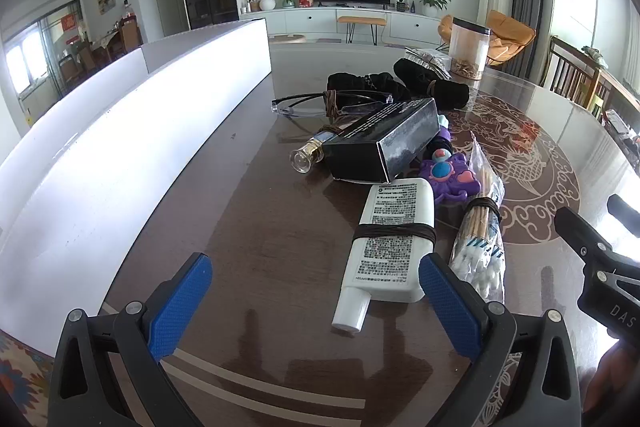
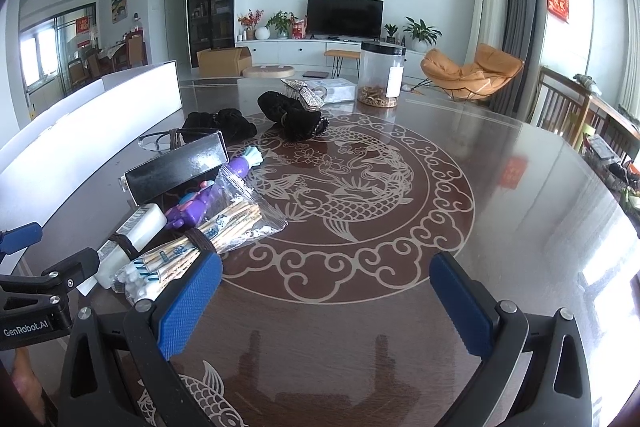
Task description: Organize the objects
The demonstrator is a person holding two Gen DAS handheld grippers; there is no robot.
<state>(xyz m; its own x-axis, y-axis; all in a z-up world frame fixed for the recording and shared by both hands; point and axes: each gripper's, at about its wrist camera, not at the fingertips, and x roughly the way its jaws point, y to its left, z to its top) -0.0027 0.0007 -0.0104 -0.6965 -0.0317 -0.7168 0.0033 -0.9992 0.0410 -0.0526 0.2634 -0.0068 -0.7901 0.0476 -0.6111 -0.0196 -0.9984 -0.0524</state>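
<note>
Clutter is heaped toward the centre of the dark, fish-patterned counter (image 2: 500, 155), just beside a long white bin (image 1: 120, 131) that fills the left of the left wrist view; the bin is judged to be where the things are meant to go, though its inside cannot be seen.

The left gripper (image 1: 316, 291) is held low over the counter at the bottom of its frame, jaws spread wide with nothing between them. A white tube (image 1: 390, 243), bound round the middle with a brown band, lies just ahead, its cap end reaching toward the right jaw. It is judged to be the likeliest first pick, being nearest and apart from the heap on its left side.

Beside the tube, to the right, a bag of cotton swabs (image 1: 482, 239) is seen, also banded. Behind these a purple toy (image 1: 450, 175), a black box (image 1: 380, 143) resting partly on a small glass bottle (image 1: 310, 153), and clear glasses (image 1: 312, 105) are piled touching one another, with black cloth pouches (image 2: 292, 115) and a clear jar (image 2: 380, 73) farther back.

The right gripper (image 2: 326, 297) is held over bare counter at the lower middle of its frame, jaws likewise apart and unladen, the swab bag just beside its left jaw. No item appears to have been sorted yet.
</note>
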